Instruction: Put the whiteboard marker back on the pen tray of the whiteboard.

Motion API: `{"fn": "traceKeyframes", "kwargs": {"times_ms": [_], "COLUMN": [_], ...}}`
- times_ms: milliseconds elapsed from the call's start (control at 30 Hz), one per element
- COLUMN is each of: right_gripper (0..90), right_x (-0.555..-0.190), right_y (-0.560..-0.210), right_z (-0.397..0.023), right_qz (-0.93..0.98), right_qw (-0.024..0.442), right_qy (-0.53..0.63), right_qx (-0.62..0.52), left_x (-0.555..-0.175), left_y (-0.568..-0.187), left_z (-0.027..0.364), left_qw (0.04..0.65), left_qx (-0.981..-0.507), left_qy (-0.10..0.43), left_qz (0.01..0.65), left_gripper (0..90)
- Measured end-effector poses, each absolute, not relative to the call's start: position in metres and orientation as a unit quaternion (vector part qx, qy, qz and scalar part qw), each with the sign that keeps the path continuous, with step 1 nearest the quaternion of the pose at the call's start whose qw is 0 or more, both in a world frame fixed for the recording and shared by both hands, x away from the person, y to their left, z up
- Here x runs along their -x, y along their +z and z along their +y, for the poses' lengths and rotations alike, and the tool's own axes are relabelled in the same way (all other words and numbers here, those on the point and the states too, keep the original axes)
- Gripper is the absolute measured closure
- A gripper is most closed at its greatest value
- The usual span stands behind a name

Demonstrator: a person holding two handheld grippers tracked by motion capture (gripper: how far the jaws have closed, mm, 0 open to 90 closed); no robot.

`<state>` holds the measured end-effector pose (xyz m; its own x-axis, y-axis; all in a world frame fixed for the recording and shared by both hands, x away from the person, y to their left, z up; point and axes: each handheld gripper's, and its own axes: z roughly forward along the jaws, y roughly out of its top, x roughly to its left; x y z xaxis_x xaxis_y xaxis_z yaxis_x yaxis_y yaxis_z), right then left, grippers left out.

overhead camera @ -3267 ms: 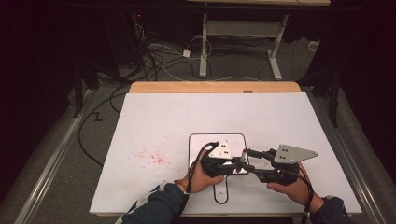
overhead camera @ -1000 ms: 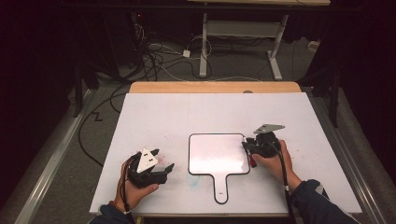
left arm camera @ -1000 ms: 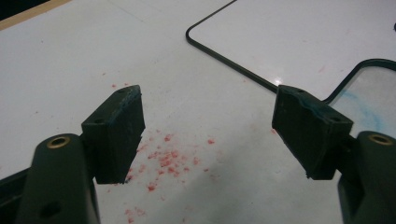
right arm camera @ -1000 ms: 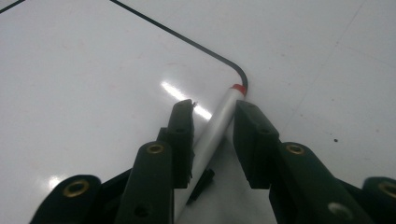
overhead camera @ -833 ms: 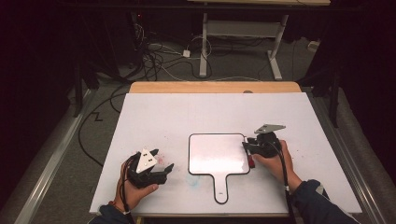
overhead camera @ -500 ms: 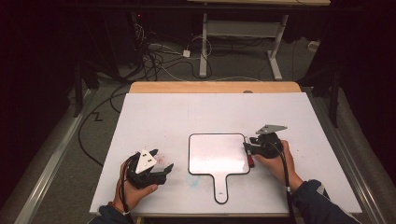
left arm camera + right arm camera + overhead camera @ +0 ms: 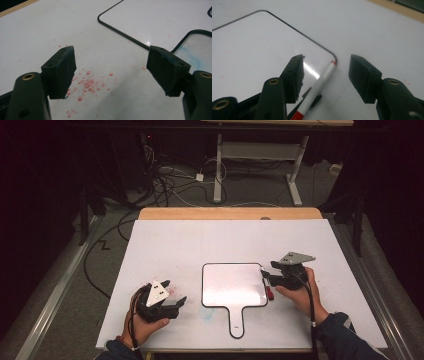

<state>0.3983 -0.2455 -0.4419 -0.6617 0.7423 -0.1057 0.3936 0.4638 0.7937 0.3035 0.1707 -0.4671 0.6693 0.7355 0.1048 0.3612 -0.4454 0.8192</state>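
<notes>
Right gripper (image 7: 325, 75) jaws have just been opening; the marker (image 7: 319, 85) is released between them, untouched, lying at the whiteboard (image 7: 235, 285)'s 3 o'clock edge. Put-down judged complete. Left gripper (image 7: 111, 72) is held open, empty, at 8 o'clock.

Your table (image 7: 165, 245) carried a white sheet over its top, with a strip of bare wood (image 7: 230, 213) left showing along the far edge. A small handled whiteboard (image 7: 234, 285) lay flat near the middle of your side, its handle pointing toward you. A white marker with red ends (image 7: 318, 87) lay across the board's right edge. Red specks (image 7: 87, 83) were scattered on the sheet left of the board, and a faint blue smudge (image 7: 207, 314) sat beside its handle.
</notes>
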Motion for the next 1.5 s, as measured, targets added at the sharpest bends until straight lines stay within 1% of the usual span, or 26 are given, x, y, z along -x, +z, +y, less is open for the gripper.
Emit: {"fn": "traceKeyframes", "kwargs": {"times_ms": [233, 400, 467, 700, 1133, 1300, 1500], "right_gripper": [37.7, 34.5, 32.3, 29.5, 24.8, 23.6, 21.9], "right_x": [-0.38, -0.362, -0.356, -0.338, -0.322, -0.317, -0.313], "right_y": [-0.422, -0.412, -0.409, -0.409, -0.423, -0.429, -0.439], "right_z": [-0.256, -0.266, -0.271, -0.286, -0.309, -0.317, -0.327], "right_qz": [0.818, 0.813, 0.811, 0.806, 0.795, 0.791, 0.789], "right_qw": [0.263, 0.292, 0.304, 0.325, 0.332, 0.346, 0.344], "right_qy": [0.414, 0.427, 0.428, 0.43, 0.437, 0.427, 0.427], "right_qx": [-0.301, -0.268, -0.259, -0.243, -0.259, -0.269, -0.277], "left_x": [-0.303, -0.304, -0.304, -0.304, -0.302, -0.303, -0.303], "left_y": [-0.468, -0.468, -0.468, -0.47, -0.473, -0.474, -0.474], "left_z": [0.169, 0.169, 0.169, 0.165, 0.162, 0.16, 0.158], "left_qw": [0.403, 0.401, 0.401, 0.391, 0.375, 0.367, 0.366], "left_qx": [-0.821, -0.821, -0.822, -0.83, -0.835, -0.84, -0.84], "left_qy": [0.232, 0.232, 0.232, 0.235, 0.245, 0.251, 0.248], "left_qz": [0.332, 0.333, 0.332, 0.322, 0.319, 0.31, 0.314], "left_gripper": [22.5, 21.8, 21.3, 20.4, 18.9, 19.0, 18.9]}}
